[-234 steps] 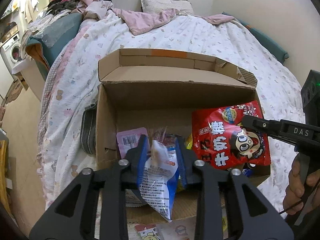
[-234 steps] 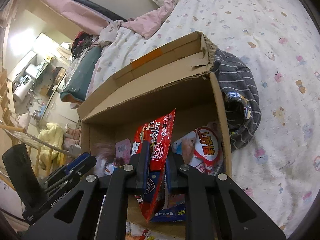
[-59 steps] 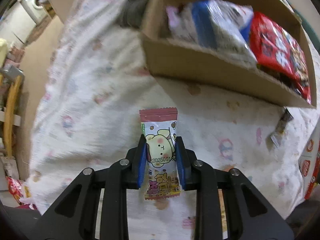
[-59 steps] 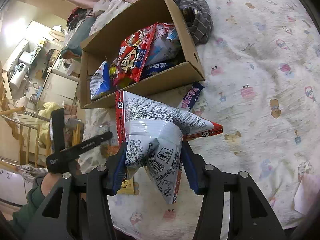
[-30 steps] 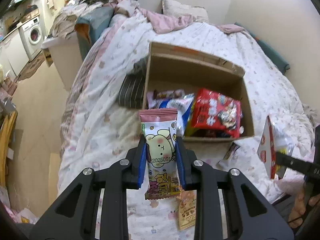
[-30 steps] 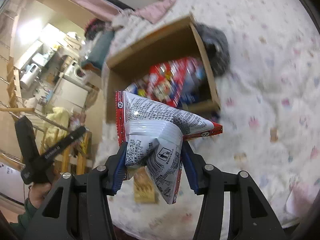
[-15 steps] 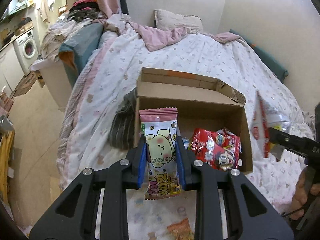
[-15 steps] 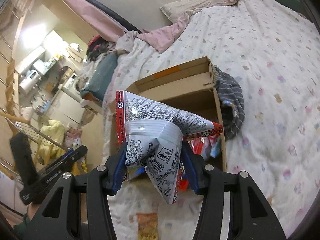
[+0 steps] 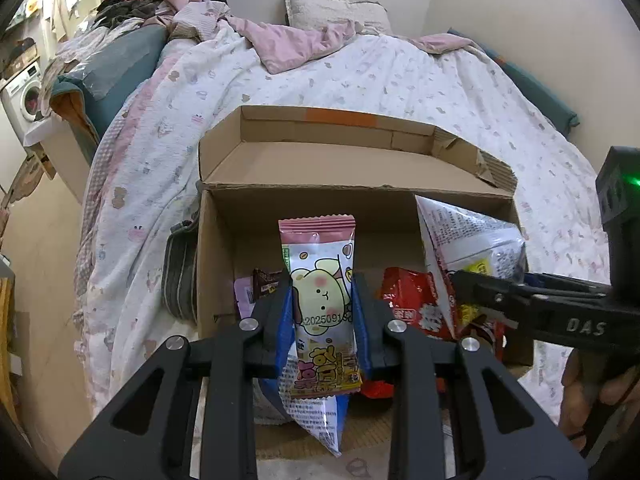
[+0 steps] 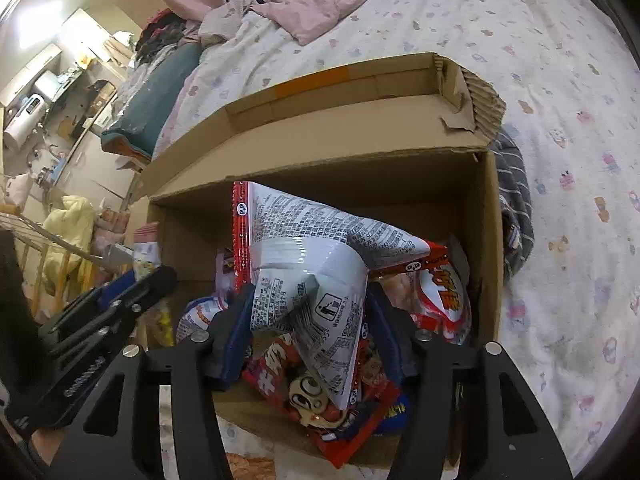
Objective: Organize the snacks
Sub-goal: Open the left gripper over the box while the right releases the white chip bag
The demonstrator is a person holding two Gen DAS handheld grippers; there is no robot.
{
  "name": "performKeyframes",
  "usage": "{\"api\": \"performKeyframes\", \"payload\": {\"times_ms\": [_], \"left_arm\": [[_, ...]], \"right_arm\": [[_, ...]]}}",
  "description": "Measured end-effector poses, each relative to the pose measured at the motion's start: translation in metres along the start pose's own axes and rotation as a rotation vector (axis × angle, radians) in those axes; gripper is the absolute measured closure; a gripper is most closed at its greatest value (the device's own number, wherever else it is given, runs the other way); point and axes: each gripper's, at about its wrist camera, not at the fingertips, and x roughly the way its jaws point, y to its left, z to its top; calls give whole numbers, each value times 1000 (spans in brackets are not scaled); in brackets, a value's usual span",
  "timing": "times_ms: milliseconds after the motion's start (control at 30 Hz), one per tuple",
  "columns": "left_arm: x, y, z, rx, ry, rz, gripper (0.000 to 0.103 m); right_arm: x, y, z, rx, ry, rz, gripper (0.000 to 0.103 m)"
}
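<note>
My left gripper point(image 9: 321, 286) is shut on a pink-topped snack packet with a cartoon dog point(image 9: 320, 256). It holds the packet upright over the left half of the open cardboard box point(image 9: 216, 264). My right gripper point(image 10: 310, 300) hangs over the right half of the box point(image 10: 490, 240). Its jaws are opening, and the red-edged bag with a printed silver back point(image 10: 304, 264) still sits between the pads. Below lie a red bag with a cartoon face point(image 10: 304, 396) and a red-and-white bag point(image 10: 448, 296). The left wrist view shows the right gripper point(image 9: 480, 288) with that bag point(image 9: 468, 236).
The box sits on a bed with a patterned quilt point(image 9: 360, 76). A grey striped cloth point(image 10: 516, 208) lies against the box's side. An orange packet point(image 10: 248, 468) lies on the quilt in front. A person's hand point(image 9: 580, 384) grips the right tool. A washing machine point(image 9: 24, 96) stands far left.
Both grippers have come forward and lower, so the box fills more of each view. The silver bag now hangs inside the box opening. The right jaws stand slightly wider.
</note>
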Motion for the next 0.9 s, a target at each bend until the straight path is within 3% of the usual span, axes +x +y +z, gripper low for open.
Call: {"api": "performKeyframes", "payload": {"times_ms": [67, 133, 267, 333, 633, 900], "left_arm": [[2, 3, 0, -12, 2, -6, 79], [3, 5, 0, -20, 12, -16, 75], [1, 10, 2, -50, 7, -25, 45], [-1, 10, 3, -56, 1, -22, 38], [-3, 3, -2, -33, 13, -13, 32], [-6, 1, -4, -31, 5, -16, 28]], "right_arm": [[-6, -3, 1, 5, -25, -4, 26], [-16, -7, 1, 22, -84, 3, 17], [-26, -19, 7, 66, -120, 23, 15], [-24, -23, 6, 83, -107, 37, 15], [-20, -9, 1, 23, -103, 14, 15], [-23, -17, -1, 61, -107, 27, 14]]}}
